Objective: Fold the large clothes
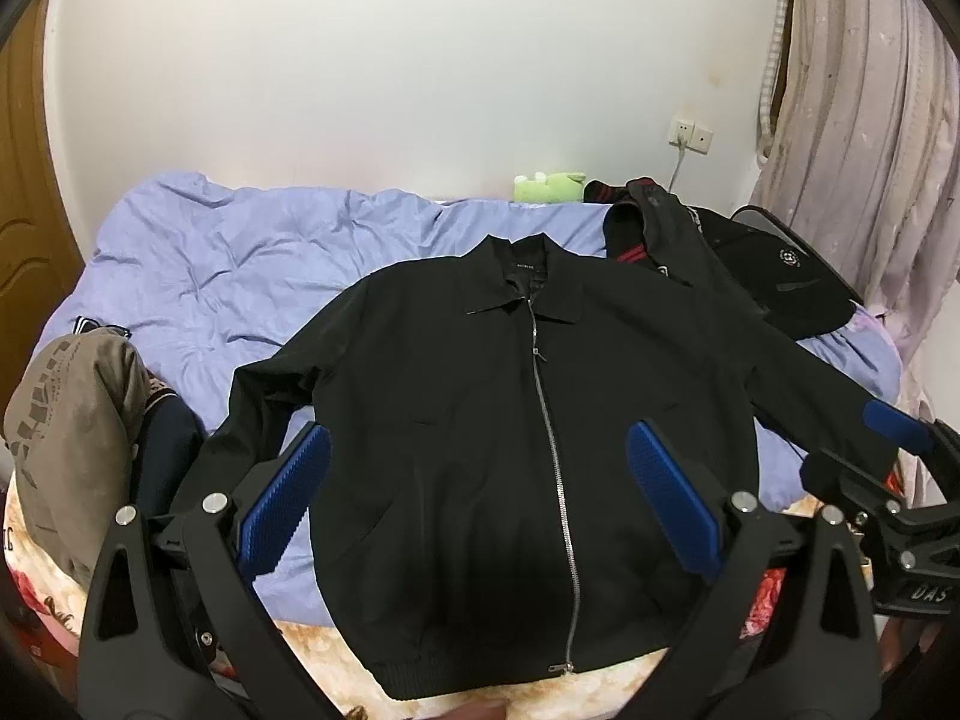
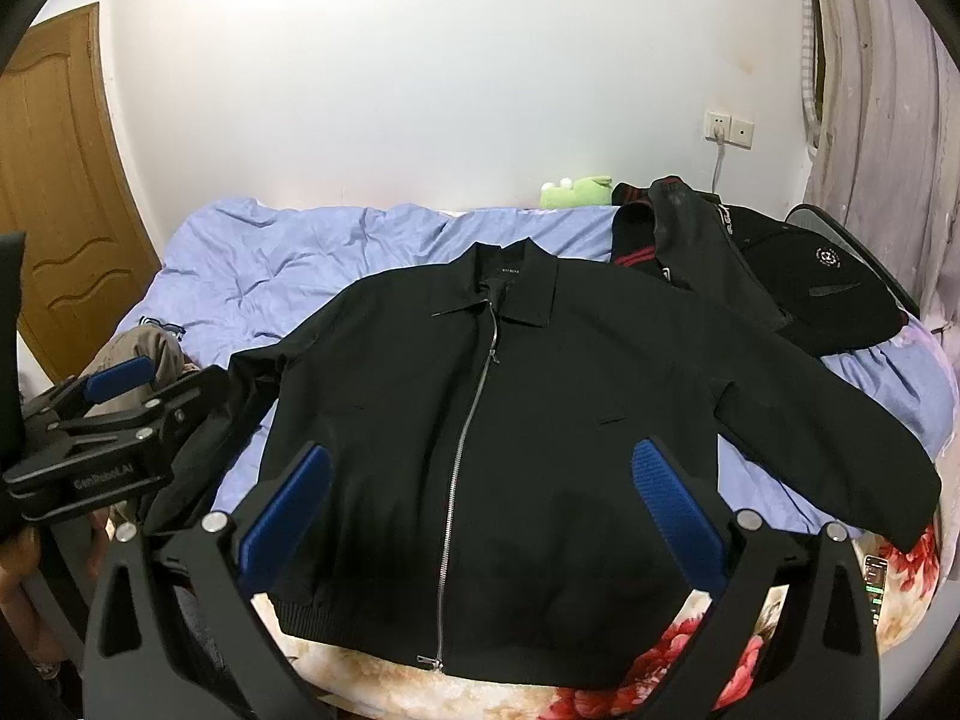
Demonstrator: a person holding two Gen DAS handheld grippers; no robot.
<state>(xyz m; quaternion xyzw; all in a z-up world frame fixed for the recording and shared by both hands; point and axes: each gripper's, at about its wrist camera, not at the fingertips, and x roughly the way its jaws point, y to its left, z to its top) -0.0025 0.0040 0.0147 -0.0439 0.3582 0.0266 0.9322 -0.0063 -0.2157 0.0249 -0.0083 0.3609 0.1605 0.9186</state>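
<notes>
Left wrist view is showing the black jacket (image 1: 480, 420) lying flat, zipped, on the blue quilt (image 1: 240, 264), with the left gripper (image 1: 480, 504) hovering wide apart above its hem. The right gripper (image 2: 480, 510) is also hovering spread wide over the jacket, holding nothing.
</notes>
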